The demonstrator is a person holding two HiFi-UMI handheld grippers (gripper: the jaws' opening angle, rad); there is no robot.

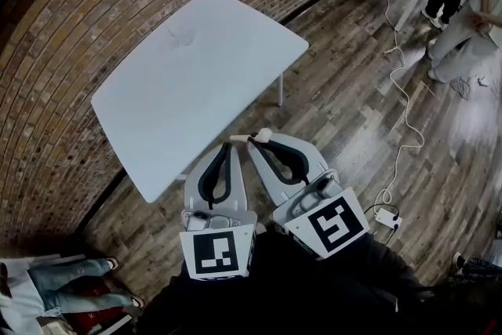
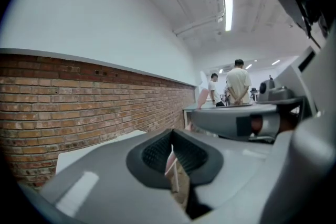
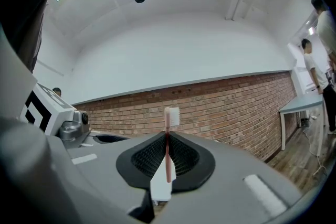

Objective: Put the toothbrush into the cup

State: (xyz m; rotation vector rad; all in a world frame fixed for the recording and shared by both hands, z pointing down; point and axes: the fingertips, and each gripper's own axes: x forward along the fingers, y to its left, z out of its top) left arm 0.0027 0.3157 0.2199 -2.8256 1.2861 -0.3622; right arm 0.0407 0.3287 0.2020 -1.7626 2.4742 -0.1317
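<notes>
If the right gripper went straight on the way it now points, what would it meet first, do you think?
Probably the brick wall: the right gripper, shut on the toothbrush, points straight at it. It seems to pass above the white table, though depth is unclear.

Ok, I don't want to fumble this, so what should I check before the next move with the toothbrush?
1. Toothbrush held by right gripper: ok, clamped upright, bristles above the jaws.
2. Cup located: not ok, none visible in any view.
3. Left gripper free: cannot tell, jaws together, thin pale sliver between them.
4. Table ahead: ok, white top just beyond both gripper tips.
</notes>
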